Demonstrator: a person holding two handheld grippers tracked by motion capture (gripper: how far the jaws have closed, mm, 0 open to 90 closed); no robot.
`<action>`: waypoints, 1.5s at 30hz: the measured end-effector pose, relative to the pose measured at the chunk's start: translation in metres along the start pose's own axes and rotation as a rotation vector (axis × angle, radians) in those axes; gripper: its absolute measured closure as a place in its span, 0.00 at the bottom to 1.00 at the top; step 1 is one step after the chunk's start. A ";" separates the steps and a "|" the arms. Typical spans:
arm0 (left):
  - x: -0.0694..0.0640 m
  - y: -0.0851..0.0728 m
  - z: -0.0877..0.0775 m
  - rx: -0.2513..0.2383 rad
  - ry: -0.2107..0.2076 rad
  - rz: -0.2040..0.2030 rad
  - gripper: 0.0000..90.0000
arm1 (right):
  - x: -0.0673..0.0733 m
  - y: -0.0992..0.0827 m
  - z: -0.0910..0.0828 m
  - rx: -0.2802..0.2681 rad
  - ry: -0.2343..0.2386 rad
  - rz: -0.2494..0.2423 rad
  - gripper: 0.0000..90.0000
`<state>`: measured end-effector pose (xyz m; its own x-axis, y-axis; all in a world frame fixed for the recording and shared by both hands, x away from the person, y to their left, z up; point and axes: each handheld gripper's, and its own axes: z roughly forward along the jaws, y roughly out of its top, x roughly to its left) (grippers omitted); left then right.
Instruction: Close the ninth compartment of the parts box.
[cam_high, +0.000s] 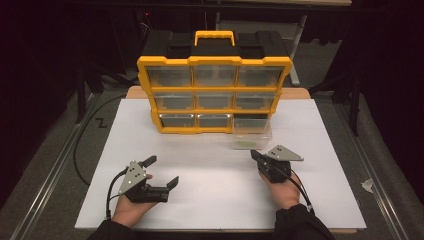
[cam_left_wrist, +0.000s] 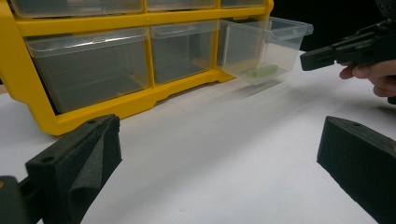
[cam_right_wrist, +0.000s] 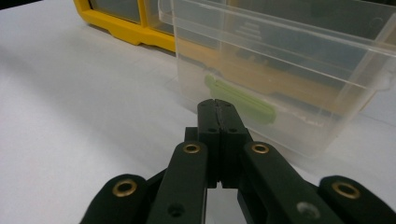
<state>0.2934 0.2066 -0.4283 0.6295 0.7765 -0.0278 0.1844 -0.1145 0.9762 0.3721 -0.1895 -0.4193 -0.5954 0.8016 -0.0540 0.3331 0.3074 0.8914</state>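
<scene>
White paper covers the table (cam_high: 210, 165). At upper centre stands one yellow plastic organiser with nine clear drawers (cam_high: 214, 95); its lower-right clear drawer (cam_high: 252, 134) is pulled out and holds one green flat piece (cam_right_wrist: 239, 101). The right gripper (cam_high: 255, 155), jaws closed and empty, points at this drawer; a crooked push could jam it. The left gripper (cam_high: 161, 172) rests wide open at lower left.

Probably a lab: white-topped table (cam_high: 100, 200) on a metal-railed floor (surroundings dark), yellow parts organiser (cam_high: 214, 95).
</scene>
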 end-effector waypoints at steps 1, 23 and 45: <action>0.000 0.000 0.000 -0.001 0.000 0.000 0.00 | 0.001 0.001 0.001 0.000 -0.003 -0.003 1.00; 0.000 0.001 -0.002 -0.009 -0.002 -0.001 0.00 | -0.004 0.015 0.015 -0.001 -0.063 -0.007 1.00; 0.000 0.001 -0.002 -0.011 -0.003 -0.002 0.00 | -0.009 0.029 0.015 -0.023 -0.085 -0.018 1.00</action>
<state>0.2920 0.2078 -0.4272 0.6316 0.7747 -0.0306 0.1775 -0.1061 0.9784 0.3982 -0.1803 -0.3992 -0.5369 0.8368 -0.1071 0.3053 0.3111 0.9000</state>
